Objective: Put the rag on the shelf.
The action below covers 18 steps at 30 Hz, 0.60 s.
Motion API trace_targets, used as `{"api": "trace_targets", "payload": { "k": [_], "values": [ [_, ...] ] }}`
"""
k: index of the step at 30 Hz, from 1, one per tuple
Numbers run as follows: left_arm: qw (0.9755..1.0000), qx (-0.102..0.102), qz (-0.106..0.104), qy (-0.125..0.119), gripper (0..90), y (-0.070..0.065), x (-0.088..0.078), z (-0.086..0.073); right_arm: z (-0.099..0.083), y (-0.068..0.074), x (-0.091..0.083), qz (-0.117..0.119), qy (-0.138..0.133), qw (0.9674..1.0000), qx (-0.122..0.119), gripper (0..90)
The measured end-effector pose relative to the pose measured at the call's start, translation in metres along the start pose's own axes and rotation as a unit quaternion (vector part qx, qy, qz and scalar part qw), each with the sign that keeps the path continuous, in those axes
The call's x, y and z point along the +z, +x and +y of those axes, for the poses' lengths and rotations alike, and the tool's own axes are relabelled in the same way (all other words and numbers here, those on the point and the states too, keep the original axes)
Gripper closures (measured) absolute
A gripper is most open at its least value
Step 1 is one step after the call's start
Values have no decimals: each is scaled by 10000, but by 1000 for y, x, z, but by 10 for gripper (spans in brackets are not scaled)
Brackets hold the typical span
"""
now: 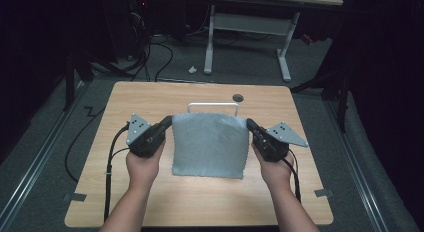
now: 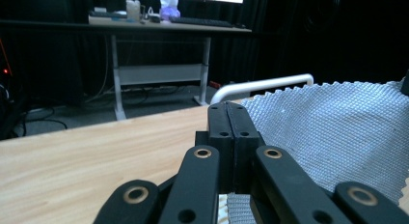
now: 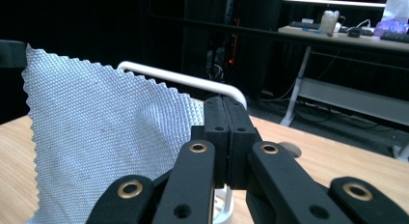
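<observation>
A: Where is the cloth (image 1: 210, 144) held, and by what?

B: It is held by its two upper corners. The left gripper (image 1: 167, 123) is closed on the left corner, the right gripper (image 1: 250, 125) on the right one. In each gripper view the jaws are seen pressed together, with a strip of weave pinched low between them in the left gripper view.

A: And how is the cloth set against the rail (image 1: 213, 106)?

B: The top edge is stretched level between the grippers, and that line is run parallel to the rail, just on the person's side of it. The rest of the cloth is hung down toward the bench (image 1: 125, 99), the lower edge lying nearest the person. Whether that lower edge is resting on the bench or is just clear of it cannot be told from the high view.

A: Which hand is nearer the rail?

B: Neither, as far as can be judged; the two are matched, one at each end. The rail lies ahead of both grippers, so a forward carry, kept level, would probably be needed for the cloth to be draped over it.
</observation>
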<state>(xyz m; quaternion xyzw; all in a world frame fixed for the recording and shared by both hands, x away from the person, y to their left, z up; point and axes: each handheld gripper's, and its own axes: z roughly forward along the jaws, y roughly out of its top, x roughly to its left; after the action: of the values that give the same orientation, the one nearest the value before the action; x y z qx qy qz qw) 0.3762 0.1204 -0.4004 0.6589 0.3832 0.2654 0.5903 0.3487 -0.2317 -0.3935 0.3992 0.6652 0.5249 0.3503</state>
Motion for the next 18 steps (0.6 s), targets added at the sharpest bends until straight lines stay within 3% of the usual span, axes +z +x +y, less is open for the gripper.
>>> {"api": "trace_targets", "payload": {
  "k": [12, 18],
  "values": [
    [9997, 132, 42, -224, 900, 1, 1, 24, 25, -7, 0, -88, -209, 9997, -20, 900],
    [9996, 156, 49, -223, 900, 3, 6, 30, 31, -11, 3, -121, -242, 9996, 14, 900]
  ]
}}
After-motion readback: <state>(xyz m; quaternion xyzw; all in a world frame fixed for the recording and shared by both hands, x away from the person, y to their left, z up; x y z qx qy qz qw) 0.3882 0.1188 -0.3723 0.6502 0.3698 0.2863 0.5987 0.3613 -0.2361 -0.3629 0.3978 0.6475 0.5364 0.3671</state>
